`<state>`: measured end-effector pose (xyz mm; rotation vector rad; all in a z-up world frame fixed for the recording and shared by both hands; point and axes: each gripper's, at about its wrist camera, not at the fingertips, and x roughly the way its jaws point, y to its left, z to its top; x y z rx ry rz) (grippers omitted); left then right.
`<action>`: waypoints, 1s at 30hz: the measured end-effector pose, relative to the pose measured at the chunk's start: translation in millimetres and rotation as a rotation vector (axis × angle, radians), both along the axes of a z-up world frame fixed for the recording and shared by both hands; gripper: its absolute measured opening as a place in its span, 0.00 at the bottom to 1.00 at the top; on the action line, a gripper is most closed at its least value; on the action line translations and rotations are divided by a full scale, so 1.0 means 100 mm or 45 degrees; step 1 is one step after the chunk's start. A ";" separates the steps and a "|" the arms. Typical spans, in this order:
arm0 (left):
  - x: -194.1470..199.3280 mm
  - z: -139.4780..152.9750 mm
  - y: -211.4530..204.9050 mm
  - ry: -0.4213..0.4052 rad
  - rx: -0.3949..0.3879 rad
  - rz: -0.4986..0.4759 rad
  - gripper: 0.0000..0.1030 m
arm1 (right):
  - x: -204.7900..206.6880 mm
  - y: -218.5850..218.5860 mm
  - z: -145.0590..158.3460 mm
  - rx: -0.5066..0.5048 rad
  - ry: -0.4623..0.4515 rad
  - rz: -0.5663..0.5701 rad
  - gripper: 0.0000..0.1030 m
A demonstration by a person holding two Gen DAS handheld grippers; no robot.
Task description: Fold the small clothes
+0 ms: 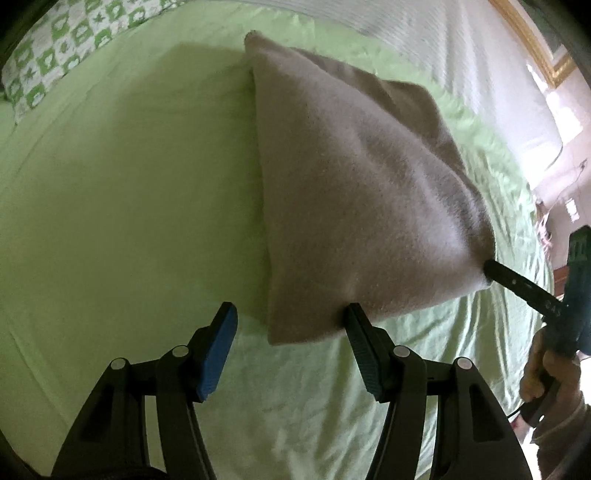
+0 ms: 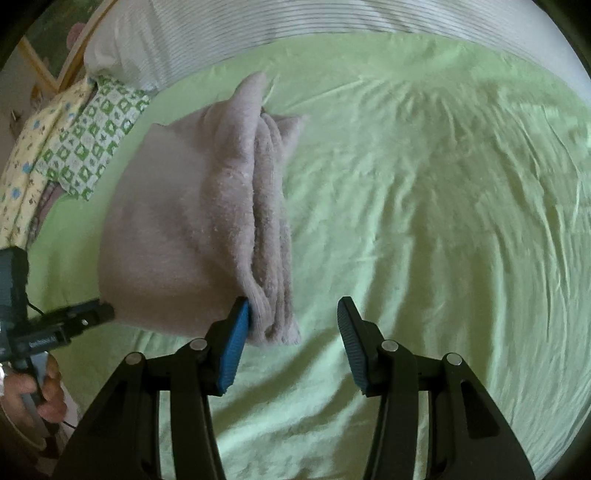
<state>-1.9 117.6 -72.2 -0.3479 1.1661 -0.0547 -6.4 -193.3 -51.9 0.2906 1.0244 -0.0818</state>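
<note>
A folded pale grey-pink fleece cloth (image 1: pixel 351 192) lies on the green bedsheet (image 1: pixel 129 184). In the left wrist view my left gripper (image 1: pixel 290 314) is open, its right finger at the cloth's near edge. The right gripper's finger (image 1: pixel 517 284) touches the cloth's right corner. In the right wrist view the cloth (image 2: pixel 192 221) shows several stacked layers along its right edge. My right gripper (image 2: pixel 291 310) is open, its left pad (image 2: pixel 236 332) against the cloth's near corner. The left gripper's finger (image 2: pixel 77 317) touches the cloth's left side.
A green-and-white patterned cloth (image 1: pixel 55 66) lies at the sheet's far left corner; it also shows in the right wrist view (image 2: pixel 92 144) beside a yellow printed cloth (image 2: pixel 33 158). A white striped cover (image 2: pixel 332 22) runs along the far side. Wrinkled sheet (image 2: pixel 443 184) stretches right.
</note>
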 end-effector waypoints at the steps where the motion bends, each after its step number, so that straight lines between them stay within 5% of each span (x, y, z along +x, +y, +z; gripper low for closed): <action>1: -0.03 0.04 0.01 -0.019 -0.001 0.006 0.59 | -0.03 0.00 0.04 0.015 -0.018 -0.002 0.49; 6: -0.12 0.24 0.02 -0.094 -0.011 0.013 0.63 | -0.18 0.07 0.23 0.057 -0.109 0.022 0.49; 10: -0.31 0.45 0.01 -0.187 0.024 0.063 0.70 | -0.32 0.21 0.37 0.054 -0.188 0.075 0.59; 17: -0.67 0.74 -0.11 -0.336 0.200 0.079 0.77 | -0.59 0.50 0.62 -0.002 -0.335 0.113 0.71; 30: -0.86 0.98 -0.21 -0.399 0.246 0.024 0.80 | -0.63 0.91 0.86 -0.062 -0.454 0.216 0.76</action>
